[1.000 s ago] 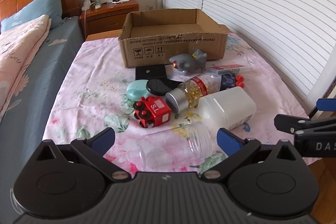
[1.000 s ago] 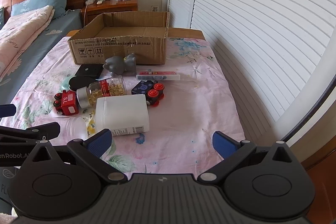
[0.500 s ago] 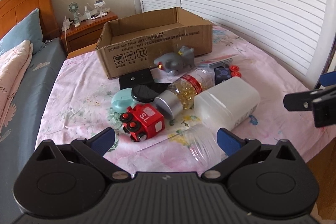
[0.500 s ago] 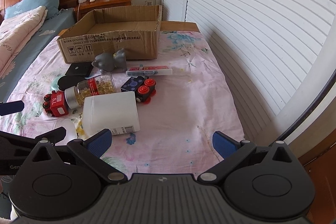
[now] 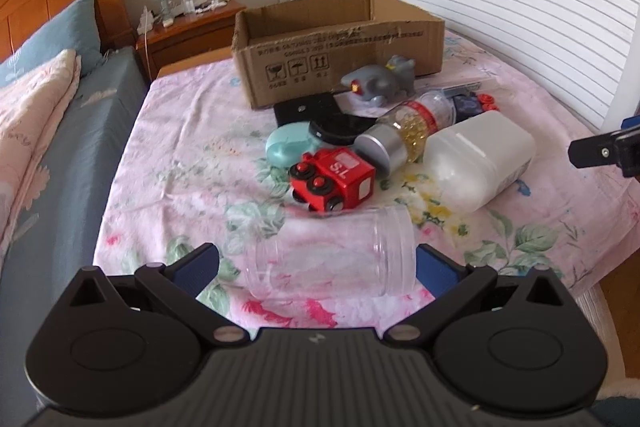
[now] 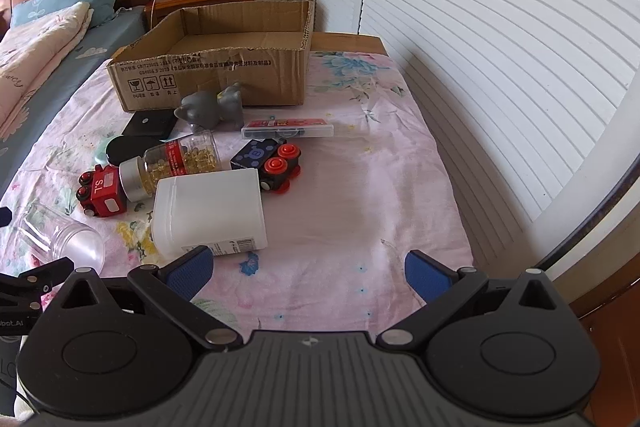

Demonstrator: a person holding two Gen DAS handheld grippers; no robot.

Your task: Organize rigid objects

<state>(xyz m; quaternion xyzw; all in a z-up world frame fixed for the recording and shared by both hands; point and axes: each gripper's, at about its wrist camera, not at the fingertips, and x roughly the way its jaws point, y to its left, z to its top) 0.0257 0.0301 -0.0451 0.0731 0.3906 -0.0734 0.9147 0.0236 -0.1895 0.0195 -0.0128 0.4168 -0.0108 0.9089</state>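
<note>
Left gripper: spread wide at lower centre of the left wrist view, grasping nothing, blue pads flanking the clear jar.
Clear jar: lay on its side just beyond the pads, long axis across the frame, threaded mouth toward the right, closed base toward the left; empty, no lid seen.
Risk at jar: round and smooth, so likely to roll away on the soft floral sheet if one pad met it first; pinching along the length instead of across the wall could squirt it out.
Right gripper: also released, lower centre of the right wrist view, over bare sheet, holding nothing.
White bottle: on its side just past the right gripper's left pad, long axis running up the frame, slightly tilted.
Red toy train: just behind the jar, touching or nearly so; could be knocked if the jar was dragged.
Capsule bottle: on its side mid-frame, silver cap toward lower left, resting against the white bottle.
Further clutter: teal case, black lid, grey toy, blue toy car, all in one tight heap.
Cardboard box: upper centre, open top, apparently empty, the probable destination.
Risk at box: rim stood high, so a low carry might catch it.
</note>
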